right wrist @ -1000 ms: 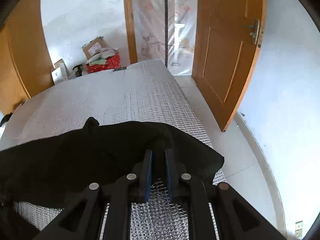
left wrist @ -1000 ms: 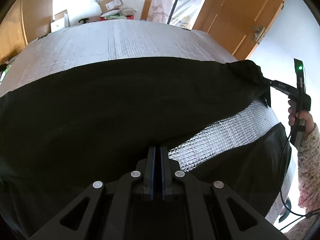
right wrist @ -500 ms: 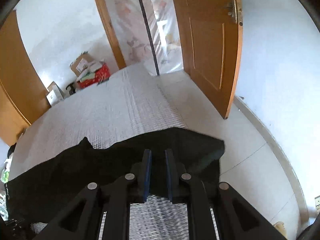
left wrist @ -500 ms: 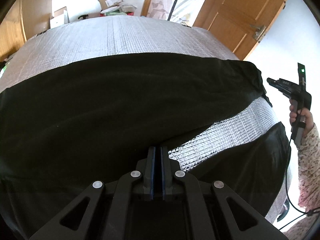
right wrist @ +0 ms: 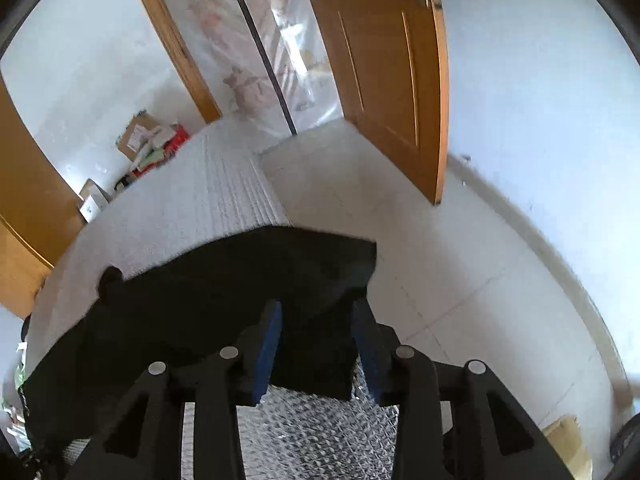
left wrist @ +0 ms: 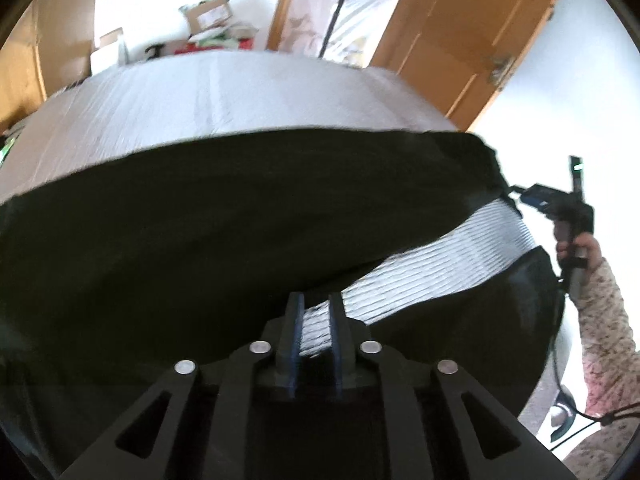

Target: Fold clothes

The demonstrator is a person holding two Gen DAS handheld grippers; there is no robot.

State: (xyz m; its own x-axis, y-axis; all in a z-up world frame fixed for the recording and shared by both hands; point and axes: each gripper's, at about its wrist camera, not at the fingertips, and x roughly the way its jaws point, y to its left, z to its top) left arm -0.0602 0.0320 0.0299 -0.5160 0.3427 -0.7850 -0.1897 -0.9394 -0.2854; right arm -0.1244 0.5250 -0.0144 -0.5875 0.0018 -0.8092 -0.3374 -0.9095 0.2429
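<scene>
— What has changed?
— Both claws have been parted: the left claw [left wrist: 314, 322] slightly, the right claw [right wrist: 316, 332] wide. The released black fabric garment [left wrist: 224, 220] is spread on the silver quilted worktop [left wrist: 224, 96].

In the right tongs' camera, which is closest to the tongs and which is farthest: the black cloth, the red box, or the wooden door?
1. Black cloth: right at the right tongs, between the open fingers.
2. Open wooden door: farther, upper right, past the silver quilted mat.
3. Red box: farthest, on the floor beyond the mat's far end, left.
</scene>
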